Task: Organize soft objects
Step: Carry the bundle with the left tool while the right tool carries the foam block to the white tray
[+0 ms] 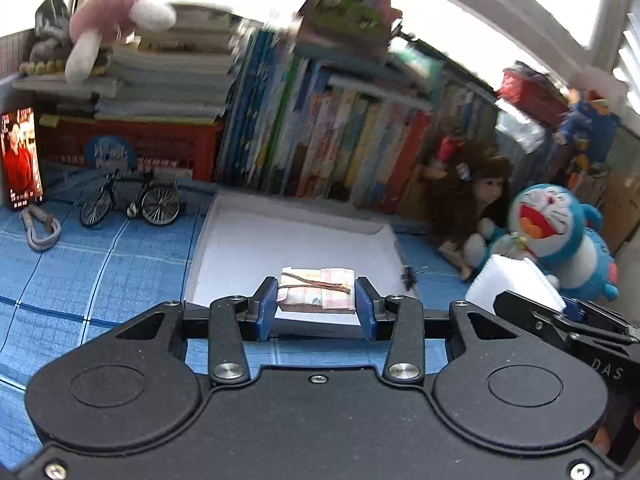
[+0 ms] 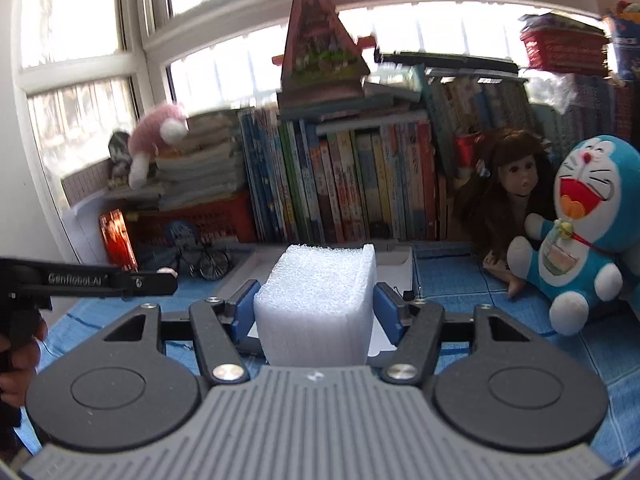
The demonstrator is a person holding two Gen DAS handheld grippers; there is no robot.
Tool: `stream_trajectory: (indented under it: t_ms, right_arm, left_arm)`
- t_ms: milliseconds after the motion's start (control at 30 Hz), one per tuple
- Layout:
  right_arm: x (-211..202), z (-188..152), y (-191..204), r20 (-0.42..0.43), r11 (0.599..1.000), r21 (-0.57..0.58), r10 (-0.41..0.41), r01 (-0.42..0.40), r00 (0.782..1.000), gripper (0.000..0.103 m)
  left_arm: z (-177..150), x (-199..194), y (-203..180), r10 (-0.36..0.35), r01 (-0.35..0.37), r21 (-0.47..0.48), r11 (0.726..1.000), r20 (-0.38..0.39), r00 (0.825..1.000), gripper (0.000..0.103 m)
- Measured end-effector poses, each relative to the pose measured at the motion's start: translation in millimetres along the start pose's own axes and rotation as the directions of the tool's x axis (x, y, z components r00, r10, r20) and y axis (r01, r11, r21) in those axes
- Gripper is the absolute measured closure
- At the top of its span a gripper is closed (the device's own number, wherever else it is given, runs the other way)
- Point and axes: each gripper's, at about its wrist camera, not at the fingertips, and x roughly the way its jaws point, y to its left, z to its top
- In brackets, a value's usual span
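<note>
The left tool [image 1: 316, 304] has its blue pads closed partway on a small wrapped bundle [image 1: 318, 289], checked paper tied with a brown cord, and the pads press its two short ends. The right tool [image 2: 316, 306] stands wider and grips a white foam block [image 2: 318, 300] by its side faces; the block rises tall between the pads and hides much of what lies ahead.

Straight ahead of both tools, and a little below them, lies a shallow white tray [image 1: 224, 240], empty as far as can be seen. In the left wrist view its long axis runs away from the tool toward the books, and its near edge sits just under the bundle. The bundle's long side lies across the tool's line. The left tool looks the nearer to the tray; the right tool hangs just beside it on the right, so the two loads may crowd each other if set down together.

The tray rests on a blue checked cloth [image 1: 100, 264] over the desk. A plush blue cat [image 2: 580, 232] and a doll [image 2: 516, 184] sit to the right, well apart from the tray; a row of books [image 2: 340, 184] and a window stand behind.
</note>
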Motion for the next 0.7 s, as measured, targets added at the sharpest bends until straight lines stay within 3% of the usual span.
stream_trajectory:
  t_ms: [133, 333, 433, 700]
  right_arm:
    - [34.7, 12.6, -0.1, -0.097, 1.0, -0.001, -0.01, 0.009, 0.995, 0.038]
    - [89.4, 20.0, -0.2, -0.218, 0.999, 0.019, -0.021, 0.026, 0.976, 0.038]
    - [115.1, 19.0, 1.9, -0.235, 0.999, -0.006, -0.045, 0.044, 0.971, 0.038]
    - [175.1, 14.0, -7.0, -0.315, 0.997, 0.013, -0.065, 0.073, 0.947, 0.038]
  left_arm:
    - [17.1, 34.5, 9.9, 0.018, -0.02, -0.03, 0.999, -0.08, 0.997, 0.064]
    - [27.3, 95.1, 18.3, 0.037, -0.049, -0.048, 0.998, -0.222, 0.974, 0.064]
    - [28.9, 121.9, 20.8, 0.075, -0.087, -0.037, 0.996, -0.252, 0.965, 0.064]
    - [32.6, 177.9, 26.5, 0.087, -0.106, -0.046, 0.993, -0.307, 0.948, 0.064]
